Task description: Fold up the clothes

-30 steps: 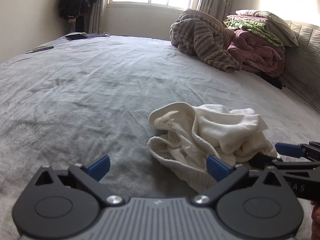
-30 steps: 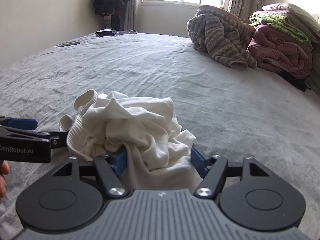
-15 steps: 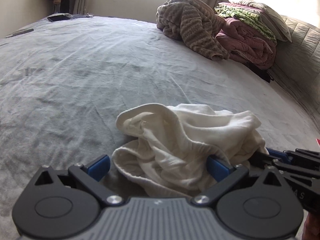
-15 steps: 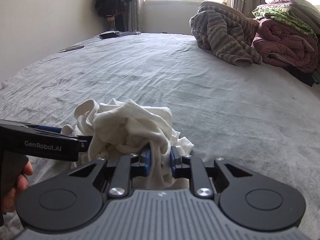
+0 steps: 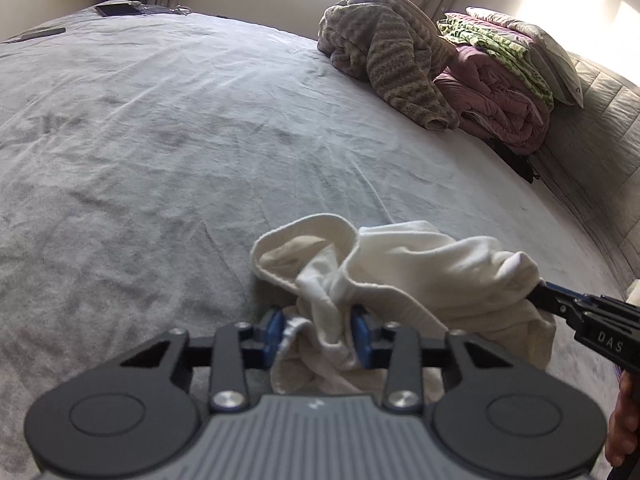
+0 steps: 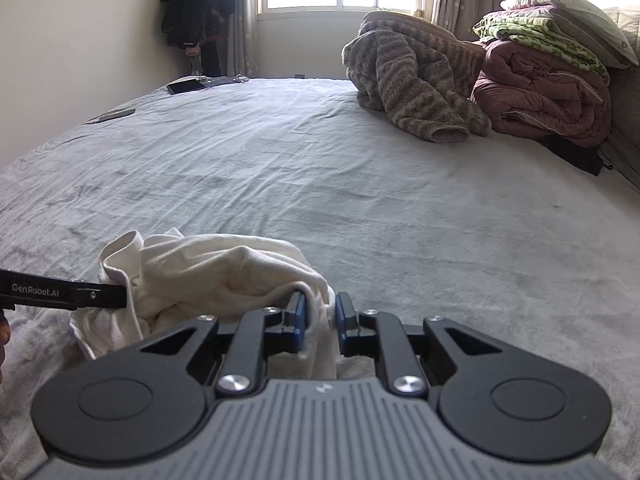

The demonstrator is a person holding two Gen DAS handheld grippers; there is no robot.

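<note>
A crumpled white garment (image 5: 404, 268) lies bunched on the grey bed (image 5: 200, 160). My left gripper (image 5: 318, 334) is shut on a bunch of its cloth at the near left side. My right gripper (image 6: 321, 320) is shut on the garment (image 6: 208, 276) at its right end. In the left wrist view the right gripper (image 5: 584, 320) enters from the right, against the cloth. In the right wrist view the left gripper (image 6: 64, 294) enters from the left. The cloth hangs slightly lifted between them.
A brown striped blanket (image 6: 412, 80) and a stack of folded pink and green quilts with a pillow (image 6: 548, 76) sit at the far right by the headboard. A phone or tablet (image 6: 184, 86) lies at the far left edge. Dark clothes (image 6: 196, 4) hang in the corner.
My left gripper moved forward onto the garment and closed on it. My right gripper closed on the garment's right end and has lifted it slightly.
</note>
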